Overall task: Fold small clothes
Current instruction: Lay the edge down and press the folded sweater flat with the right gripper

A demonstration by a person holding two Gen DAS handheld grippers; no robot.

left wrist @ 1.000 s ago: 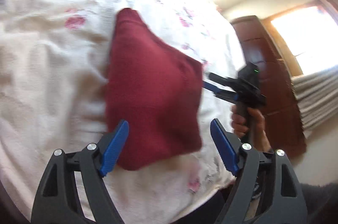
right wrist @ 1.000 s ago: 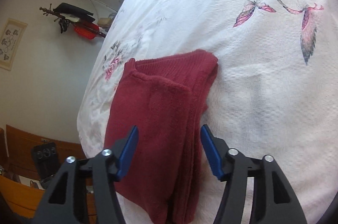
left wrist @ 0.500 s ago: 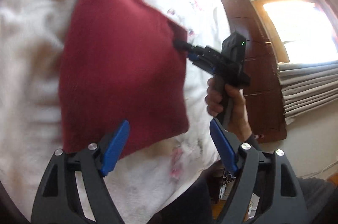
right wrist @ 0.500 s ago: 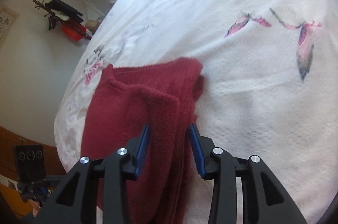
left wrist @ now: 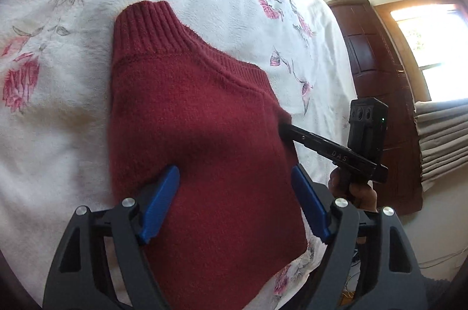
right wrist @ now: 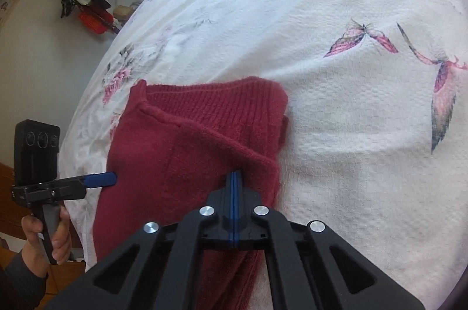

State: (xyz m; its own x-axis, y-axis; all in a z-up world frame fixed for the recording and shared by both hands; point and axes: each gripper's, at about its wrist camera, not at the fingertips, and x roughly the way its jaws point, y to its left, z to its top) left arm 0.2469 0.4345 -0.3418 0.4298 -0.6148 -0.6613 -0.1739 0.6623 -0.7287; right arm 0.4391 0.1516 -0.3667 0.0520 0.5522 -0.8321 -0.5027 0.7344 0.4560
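Sweater [right wrist: 187, 163] on bedspread [right wrist: 321, 46], right tool [right wrist: 234, 178] pinching edge

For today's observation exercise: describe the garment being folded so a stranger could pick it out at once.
Start with the bed covered by a white bedspread printed with pink roses and butterflies. Near its edge lies a folded sweater, pinched at one side by the right gripper. It is the only solid dark red thing there, fuzzy knit with a ribbed band at its far end.

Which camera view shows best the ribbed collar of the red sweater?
The left wrist view: the ribbed collar lies unobstructed on the sweater. The right wrist view shows ribbing too, partly overlapped by a fold.
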